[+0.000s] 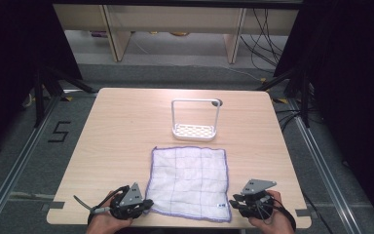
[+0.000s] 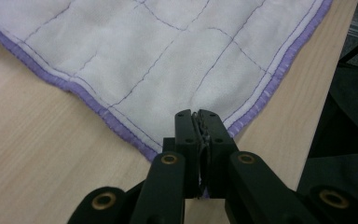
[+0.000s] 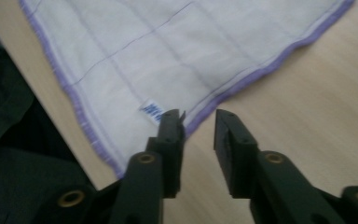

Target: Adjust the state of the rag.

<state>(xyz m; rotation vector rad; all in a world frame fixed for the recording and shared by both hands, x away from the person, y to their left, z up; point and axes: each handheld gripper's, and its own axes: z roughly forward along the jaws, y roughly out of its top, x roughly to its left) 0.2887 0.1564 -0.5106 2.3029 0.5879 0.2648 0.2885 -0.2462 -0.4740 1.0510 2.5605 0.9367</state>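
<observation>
While the white cloth (image 1: 189,184) lies spread flat on the near half of the wooden table (image 1: 121,126), both grippers sit at its two near corners. Cloth: square, quilted in a grid of thin stitch lines, purple hem all round, small blue label near its 5 o'clock corner.

Left gripper (image 1: 146,204): at the cloth's 7 o'clock corner in the high view, held by the person's left hand (image 1: 106,220) coming in from the bottom edge, grey three-cornered plate on top. In the left gripper view its jaws are pressed together with the corner of the cloth (image 2: 168,65) pinched between the pads; the purple hem runs off from the jaw tips toward 10 o'clock and toward 2 o'clock. The cloth beyond the pinch rests on the table.

Right gripper (image 1: 234,203): at the cloth's 5 o'clock corner, held by the right hand (image 1: 271,222). In the right gripper view its jaws stand spread, with bare table showing in the gap between them. The cloth's corner (image 3: 177,56) lies just beside the left-hand jaw, whose tip meets or overlaps the hem; the blue label (image 3: 152,110) sits close by at that jaw's 10 o'clock. No grip on the cloth on this side.

Farther back, at 12 o'clock from the cloth and well apart from both grippers, a white rack (image 1: 195,120) stands upright: perforated base, tall loop frame above it. Table edges drop to dark grey floor at either side.
</observation>
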